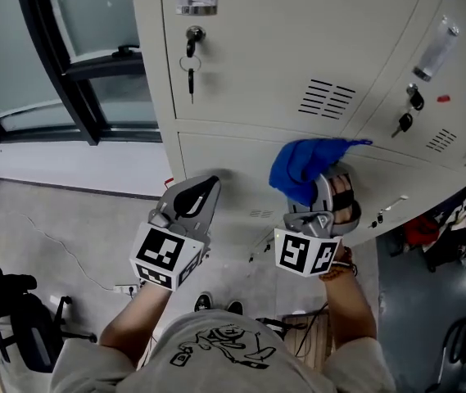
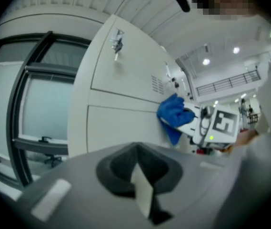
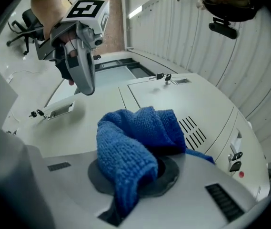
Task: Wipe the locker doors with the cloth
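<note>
Beige locker doors fill the head view; the upper door (image 1: 282, 47) sits above a lower door (image 1: 224, 158). A blue cloth (image 1: 305, 167) bunches against the top of the lower door, with my right gripper (image 1: 331, 196) shut on it. In the right gripper view the cloth (image 3: 135, 142) spills out over that gripper's (image 3: 135, 178) closed jaws. My left gripper (image 1: 204, 188) hangs left of the cloth, close to the lower door, shut with nothing in it. In the left gripper view its jaws (image 2: 142, 175) meet, and the cloth (image 2: 173, 114) shows farther right.
Keys hang in the locks (image 1: 190, 43) (image 1: 404, 122), and vent slots (image 1: 328, 98) sit in the upper door. A dark-framed window (image 1: 61, 64) is at the left. An office chair (image 1: 7, 305) and a power strip (image 1: 126, 288) are on the floor.
</note>
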The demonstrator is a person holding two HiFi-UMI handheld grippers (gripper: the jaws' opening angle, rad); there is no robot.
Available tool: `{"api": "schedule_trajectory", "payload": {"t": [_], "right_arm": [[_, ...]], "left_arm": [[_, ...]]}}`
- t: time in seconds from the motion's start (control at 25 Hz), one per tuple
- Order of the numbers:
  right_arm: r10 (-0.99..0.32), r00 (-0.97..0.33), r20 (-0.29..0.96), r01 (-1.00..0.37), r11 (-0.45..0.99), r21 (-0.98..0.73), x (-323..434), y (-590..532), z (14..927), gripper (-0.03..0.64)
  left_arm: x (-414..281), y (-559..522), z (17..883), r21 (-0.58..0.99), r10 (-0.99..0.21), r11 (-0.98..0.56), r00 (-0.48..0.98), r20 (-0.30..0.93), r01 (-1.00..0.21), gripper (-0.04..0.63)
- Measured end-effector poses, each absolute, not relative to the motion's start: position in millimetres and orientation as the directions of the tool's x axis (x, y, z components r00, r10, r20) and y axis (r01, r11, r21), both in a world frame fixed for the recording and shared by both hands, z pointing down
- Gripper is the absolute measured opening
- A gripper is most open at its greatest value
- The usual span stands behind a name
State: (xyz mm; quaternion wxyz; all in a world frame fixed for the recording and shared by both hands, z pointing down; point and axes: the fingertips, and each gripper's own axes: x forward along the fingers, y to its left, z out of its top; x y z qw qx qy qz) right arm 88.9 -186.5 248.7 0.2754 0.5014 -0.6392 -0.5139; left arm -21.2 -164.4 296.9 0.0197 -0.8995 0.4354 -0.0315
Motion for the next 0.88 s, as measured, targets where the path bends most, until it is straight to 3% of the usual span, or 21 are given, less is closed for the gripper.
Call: {"api": "schedule_trajectory", "payload": {"t": [0.36,0.64,0.8,0.88], "right_arm": [[-0.889,-0.411,-0.203,-0.448,0.003,0.894,53,-186,297,0.034],[-0.895,-0.442,-0.065,-0.505,0.188,0.842,29,-189,360,0.034],[-0.885,-0.465,0.018,-0.632,0.346,0.693,26,-182,359,0.034],[-0.865,-0.502,0.001,-0.679,0.394,0.62,24,-169,348,0.034]], "left_arm": [[-43,-167,316,-0.043,-0.805,-0.592,0.588,0.078,-0.805,0.003],[-46,-161,345,-0.003,-0.805,-0.587,0.583,0.113,-0.81,0.003],[-45,-156,352,0.018,-0.808,-0.58,0.578,0.113,-0.814,0.003],[-45,-153,351,0.024,-0.811,-0.576,0.576,0.103,-0.817,0.003]]}}
